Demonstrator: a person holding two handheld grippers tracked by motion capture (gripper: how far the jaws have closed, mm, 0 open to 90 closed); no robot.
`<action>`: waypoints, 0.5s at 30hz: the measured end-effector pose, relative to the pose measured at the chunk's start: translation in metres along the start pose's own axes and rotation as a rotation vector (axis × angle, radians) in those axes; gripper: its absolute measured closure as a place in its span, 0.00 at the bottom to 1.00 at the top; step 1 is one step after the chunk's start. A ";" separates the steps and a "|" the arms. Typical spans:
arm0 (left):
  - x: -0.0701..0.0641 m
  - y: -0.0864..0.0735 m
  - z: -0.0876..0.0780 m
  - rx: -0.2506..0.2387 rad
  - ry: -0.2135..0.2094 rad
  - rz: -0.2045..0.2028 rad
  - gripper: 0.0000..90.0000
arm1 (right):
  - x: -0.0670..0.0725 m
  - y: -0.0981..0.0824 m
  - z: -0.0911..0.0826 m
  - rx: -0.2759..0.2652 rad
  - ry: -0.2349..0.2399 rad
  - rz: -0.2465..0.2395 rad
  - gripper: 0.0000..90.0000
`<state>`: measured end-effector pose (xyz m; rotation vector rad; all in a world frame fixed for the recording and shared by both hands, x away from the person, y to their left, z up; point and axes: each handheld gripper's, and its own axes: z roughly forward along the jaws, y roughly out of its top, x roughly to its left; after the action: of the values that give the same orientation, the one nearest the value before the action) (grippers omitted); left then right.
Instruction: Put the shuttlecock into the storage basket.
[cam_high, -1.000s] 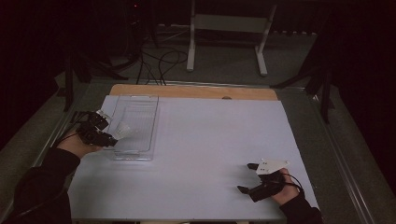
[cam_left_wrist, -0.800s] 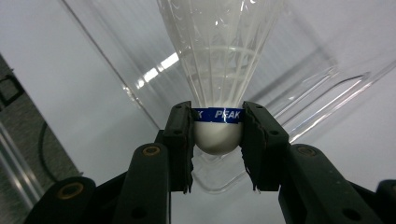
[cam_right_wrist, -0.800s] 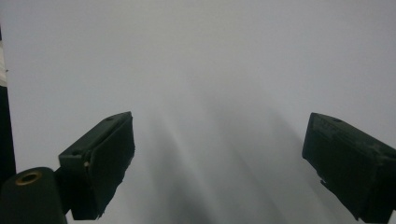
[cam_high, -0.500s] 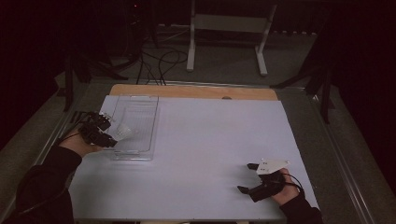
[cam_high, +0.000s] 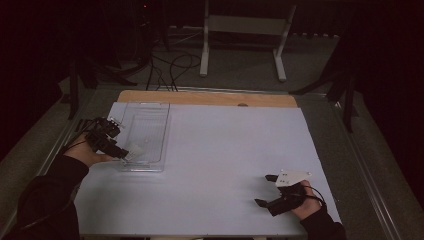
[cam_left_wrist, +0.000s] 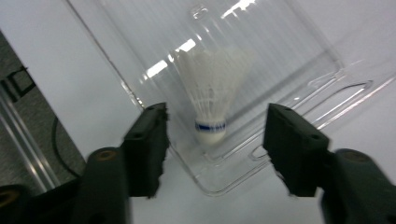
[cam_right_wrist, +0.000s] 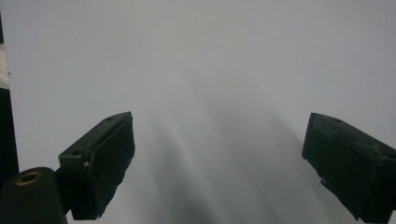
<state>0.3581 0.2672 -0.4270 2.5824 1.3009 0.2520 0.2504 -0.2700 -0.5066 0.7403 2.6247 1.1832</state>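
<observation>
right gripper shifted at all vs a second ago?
No. In the high view the right gripper sits at the same spot near the white table's front right corner, jaws open.

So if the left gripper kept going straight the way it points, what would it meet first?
Probably the shuttlecock lying in the clear tray; the left gripper, jaws just opened, points at its cork.

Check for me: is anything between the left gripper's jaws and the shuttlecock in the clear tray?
Nothing visible blocks it. The left gripper has just opened its jaws; the shuttlecock lies beyond them in the clear tray, cork end toward the jaws, untouched. Only the tray's low near rim lies between.
</observation>
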 end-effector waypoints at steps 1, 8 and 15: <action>0.000 0.000 0.000 0.004 -0.001 0.004 0.38 | 0.000 0.000 0.000 -0.001 -0.001 -0.001 0.10; 0.000 -0.001 -0.001 0.001 -0.014 -0.013 0.26 | 0.000 0.000 0.000 0.002 0.003 -0.003 0.10; 0.002 0.000 -0.005 -0.020 -0.041 -0.051 0.16 | 0.000 0.000 0.000 -0.003 0.002 -0.005 0.10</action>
<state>0.3579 0.2698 -0.4226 2.5206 1.3409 0.2012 0.2502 -0.2699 -0.5060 0.7316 2.6242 1.1876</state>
